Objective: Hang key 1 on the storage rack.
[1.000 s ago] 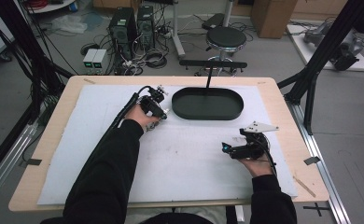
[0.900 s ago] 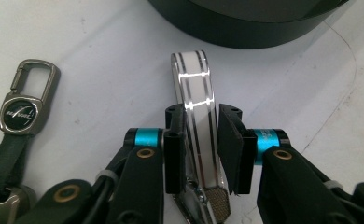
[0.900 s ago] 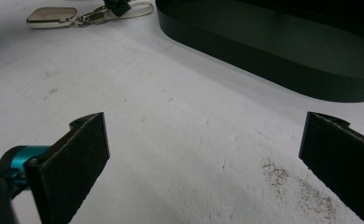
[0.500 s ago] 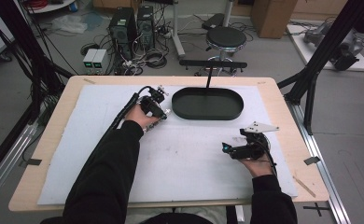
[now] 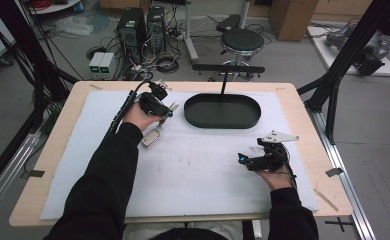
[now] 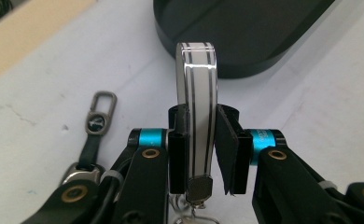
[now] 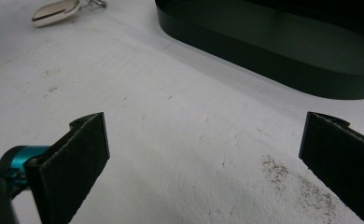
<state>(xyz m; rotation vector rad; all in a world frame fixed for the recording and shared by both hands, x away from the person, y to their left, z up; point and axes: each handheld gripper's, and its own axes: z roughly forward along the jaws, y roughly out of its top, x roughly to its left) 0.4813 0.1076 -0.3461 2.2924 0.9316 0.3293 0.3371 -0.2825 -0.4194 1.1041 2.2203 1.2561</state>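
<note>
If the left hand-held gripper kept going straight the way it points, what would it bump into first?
Most likely the black oval tray. The left hand-held gripper, shut on a white striped tag, aims at the tray's near wall, though it may pass over the rim; depth is unclear.

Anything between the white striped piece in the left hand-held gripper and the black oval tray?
Nothing visible. The left hand-held gripper holds the white striped piece upright, and only bare white mat lies between it and the black oval tray. The carabiner clip lies off to the side.
</note>
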